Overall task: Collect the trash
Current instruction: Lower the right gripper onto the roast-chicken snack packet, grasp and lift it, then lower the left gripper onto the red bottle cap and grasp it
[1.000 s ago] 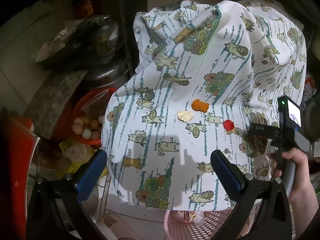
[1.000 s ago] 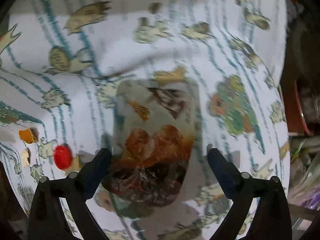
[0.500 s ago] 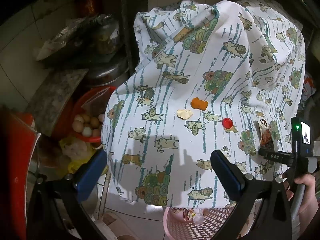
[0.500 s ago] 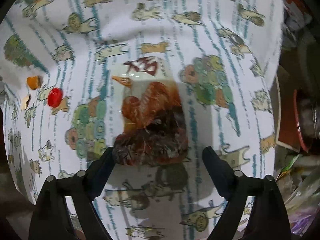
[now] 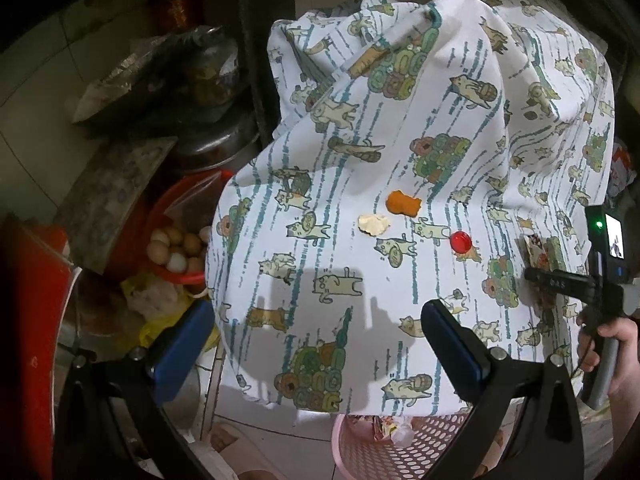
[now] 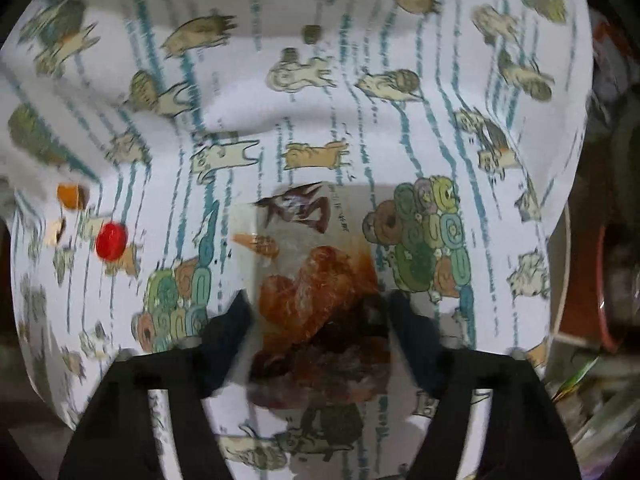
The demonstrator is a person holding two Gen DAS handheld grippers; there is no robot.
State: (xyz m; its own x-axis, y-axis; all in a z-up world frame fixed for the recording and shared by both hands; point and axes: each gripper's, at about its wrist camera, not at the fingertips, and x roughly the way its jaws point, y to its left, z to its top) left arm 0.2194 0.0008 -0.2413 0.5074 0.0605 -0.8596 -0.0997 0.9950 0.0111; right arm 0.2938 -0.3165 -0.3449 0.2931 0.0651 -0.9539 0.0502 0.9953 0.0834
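A cat-print cloth point(image 5: 340, 288) covers a table. A clear snack wrapper point(image 6: 320, 300) with brown-red print lies flat on it between the fingertips point(image 6: 236, 316) of my right gripper point(image 6: 318, 312), whose jaws are closing from both sides. In the left wrist view the same wrapper point(image 5: 538, 248) shows under the right gripper point(image 5: 560, 280), held by a hand. Left of it lie a red bottle cap point(image 5: 460, 241), an orange scrap point(image 5: 404, 203) and a pale scrap point(image 5: 374, 225). My left gripper point(image 5: 316, 312) hovers open over the cloth's near part, with nothing between its fingers.
A pink perforated basket point(image 5: 400, 448) with some trash stands on the floor under the cloth's near edge. Left of the table sit a red bowl of eggs point(image 5: 176, 248), metal pots point(image 5: 208, 144) and a red object point(image 5: 32, 320). Clutter lines the right side point(image 6: 592, 320).
The right gripper's jaws have narrowed from wide open to flank the wrapper, and its view has rolled. The left gripper has stayed in place.
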